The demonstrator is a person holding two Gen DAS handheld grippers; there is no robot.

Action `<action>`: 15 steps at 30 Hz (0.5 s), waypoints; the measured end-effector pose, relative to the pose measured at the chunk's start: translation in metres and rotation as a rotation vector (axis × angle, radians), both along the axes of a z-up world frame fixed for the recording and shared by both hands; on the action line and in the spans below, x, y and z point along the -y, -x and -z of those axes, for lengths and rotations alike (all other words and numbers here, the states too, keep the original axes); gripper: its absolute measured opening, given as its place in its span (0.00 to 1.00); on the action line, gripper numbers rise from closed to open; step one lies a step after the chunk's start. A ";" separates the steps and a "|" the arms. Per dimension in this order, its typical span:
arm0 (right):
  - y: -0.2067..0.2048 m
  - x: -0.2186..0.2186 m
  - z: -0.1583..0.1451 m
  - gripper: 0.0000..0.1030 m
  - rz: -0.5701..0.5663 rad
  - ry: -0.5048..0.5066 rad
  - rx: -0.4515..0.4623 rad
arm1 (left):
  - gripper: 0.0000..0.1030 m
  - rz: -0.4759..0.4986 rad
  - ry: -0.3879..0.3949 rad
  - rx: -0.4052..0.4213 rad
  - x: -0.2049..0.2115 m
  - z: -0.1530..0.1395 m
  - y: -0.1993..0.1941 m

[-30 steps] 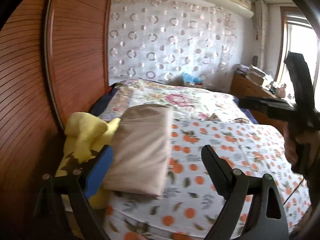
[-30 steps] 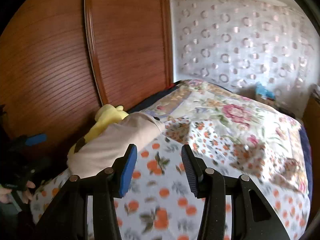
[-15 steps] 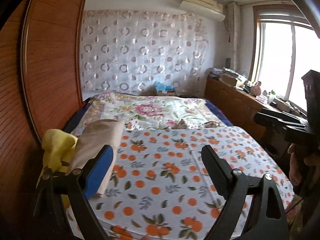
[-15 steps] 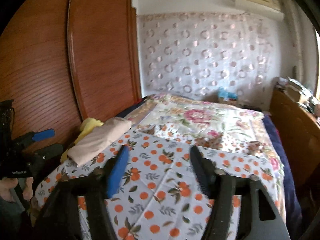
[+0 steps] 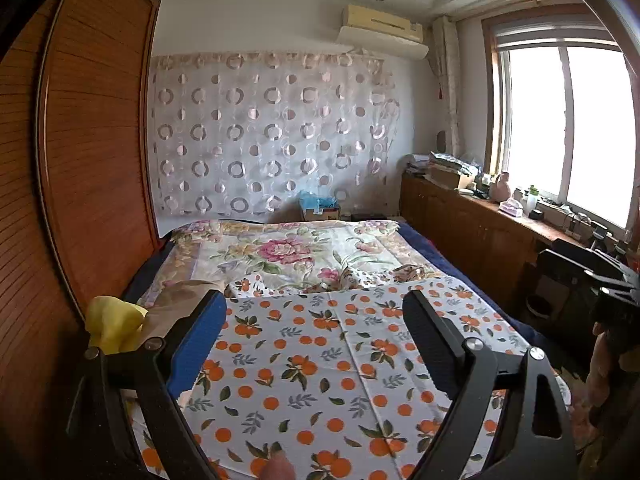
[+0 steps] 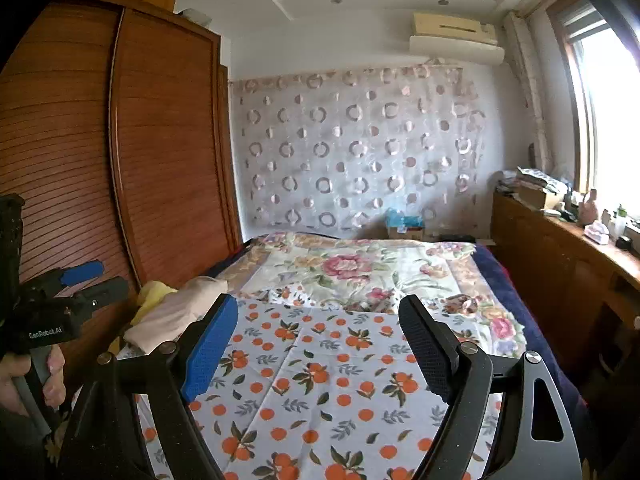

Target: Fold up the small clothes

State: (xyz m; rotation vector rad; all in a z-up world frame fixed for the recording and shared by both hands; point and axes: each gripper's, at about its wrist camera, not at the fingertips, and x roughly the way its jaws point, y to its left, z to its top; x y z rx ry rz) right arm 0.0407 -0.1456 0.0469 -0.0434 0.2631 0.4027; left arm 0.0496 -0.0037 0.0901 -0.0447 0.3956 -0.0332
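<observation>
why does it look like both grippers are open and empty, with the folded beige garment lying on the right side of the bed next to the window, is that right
Not quite. The folded beige garment lies at the left edge of the bed, beside the wooden wardrobe, on a yellow cloth, not by the window; the right wrist view shows it. The rest holds: the left gripper and right gripper are open and empty.

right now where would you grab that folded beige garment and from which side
Probably its near folded end, the rounded edge nearest the gripper. The folded beige garment lies lengthwise along the bed's left edge against the yellow cloth, so bring the open left gripper in from the bed's foot.
</observation>
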 end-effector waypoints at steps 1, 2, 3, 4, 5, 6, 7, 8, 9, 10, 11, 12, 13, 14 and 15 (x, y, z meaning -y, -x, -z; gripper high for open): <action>0.003 -0.002 0.000 0.82 0.004 0.000 0.004 | 0.88 -0.004 -0.003 -0.003 0.001 0.000 0.001; 0.003 -0.003 0.006 0.82 0.008 0.001 0.006 | 0.88 -0.005 -0.007 -0.002 0.001 0.000 0.002; 0.005 -0.006 0.006 0.82 0.012 0.001 0.010 | 0.88 -0.008 -0.008 -0.003 0.003 0.000 0.003; 0.003 -0.010 0.010 0.82 0.016 0.002 0.011 | 0.88 -0.009 -0.004 -0.003 0.003 0.000 0.003; 0.004 -0.012 0.011 0.82 0.018 0.002 0.011 | 0.88 -0.008 -0.001 -0.002 0.003 -0.001 0.004; 0.005 -0.014 0.013 0.82 0.018 0.002 0.009 | 0.88 -0.008 -0.002 -0.001 0.004 -0.001 0.004; 0.008 -0.014 0.015 0.82 0.019 0.002 0.008 | 0.88 -0.007 -0.004 0.003 0.005 -0.002 0.005; 0.009 -0.013 0.016 0.82 0.022 -0.001 0.008 | 0.88 -0.005 -0.008 0.005 0.005 -0.002 0.005; 0.010 -0.013 0.016 0.82 0.023 -0.001 0.007 | 0.88 -0.006 -0.011 0.006 0.006 -0.002 0.006; 0.011 -0.013 0.016 0.82 0.024 -0.002 0.005 | 0.88 -0.008 -0.012 0.005 0.006 -0.002 0.006; 0.012 -0.012 0.016 0.82 0.025 -0.003 0.005 | 0.87 -0.008 -0.015 0.004 0.007 -0.002 0.007; 0.013 -0.010 0.017 0.82 0.026 -0.003 0.004 | 0.87 -0.008 -0.015 0.007 0.007 -0.001 0.006; 0.013 -0.010 0.016 0.82 0.027 -0.003 0.004 | 0.88 -0.007 -0.015 0.006 0.008 -0.002 0.007; 0.014 -0.009 0.016 0.82 0.028 -0.005 0.003 | 0.88 -0.009 -0.016 0.007 0.009 -0.002 0.007; 0.015 -0.009 0.016 0.82 0.028 -0.005 0.002 | 0.88 -0.011 -0.015 0.008 0.009 -0.002 0.007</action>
